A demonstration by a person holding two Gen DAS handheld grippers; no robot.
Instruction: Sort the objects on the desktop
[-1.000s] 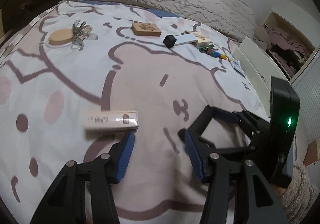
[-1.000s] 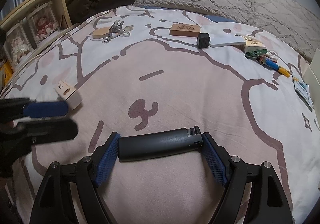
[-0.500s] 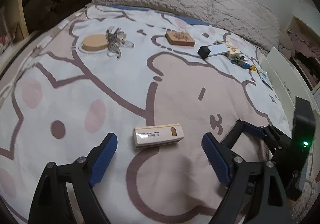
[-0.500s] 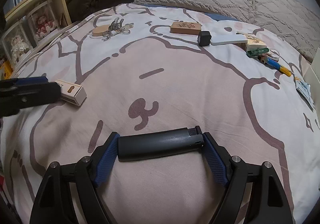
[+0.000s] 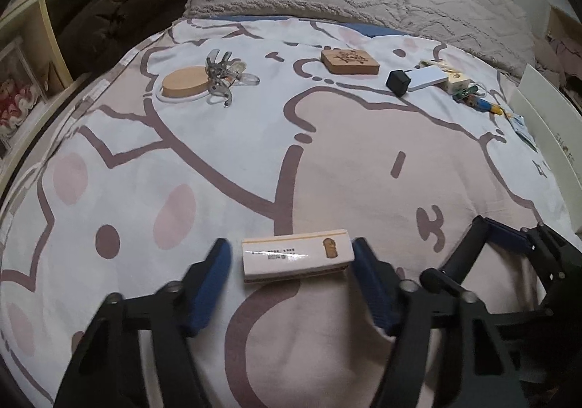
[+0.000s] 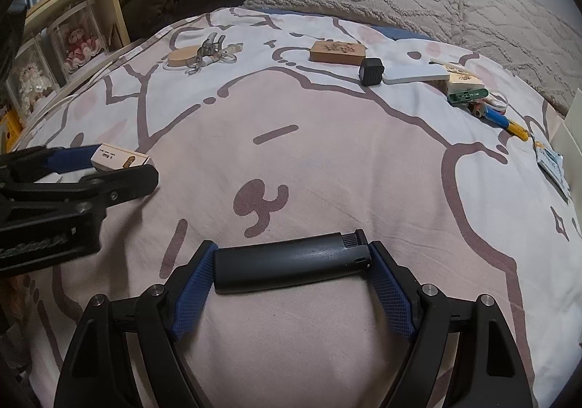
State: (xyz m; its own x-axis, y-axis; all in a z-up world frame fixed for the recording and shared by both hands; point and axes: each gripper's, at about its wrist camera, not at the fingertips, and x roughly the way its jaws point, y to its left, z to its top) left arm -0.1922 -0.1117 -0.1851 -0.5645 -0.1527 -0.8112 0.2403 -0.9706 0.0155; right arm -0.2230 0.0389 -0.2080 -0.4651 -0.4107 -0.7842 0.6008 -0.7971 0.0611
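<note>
1. Left tongs (image 5: 291, 262) straddle a small cream box (image 5: 296, 255) lying flat on the bed (image 5: 327, 160). They have just been closing in. The right pad looks to be at the box's end; a gap shows at the left pad, so not yet a grip. Pads are motion-blurred, so contact is uncertain.
2. The box lies lengthwise between the pads, so it will be caught end to end.
3. Right tongs (image 6: 291, 277) pinch a dark lighter (image 6: 291, 262) by its ends, held crosswise just above the bedspread, probably awaiting placement.
4. Sorted-looking items lie near the pillows: a wooden disc (image 5: 183, 80) with a clear hair clip (image 5: 222, 77), and a wooden block (image 5: 349, 60).
</note>
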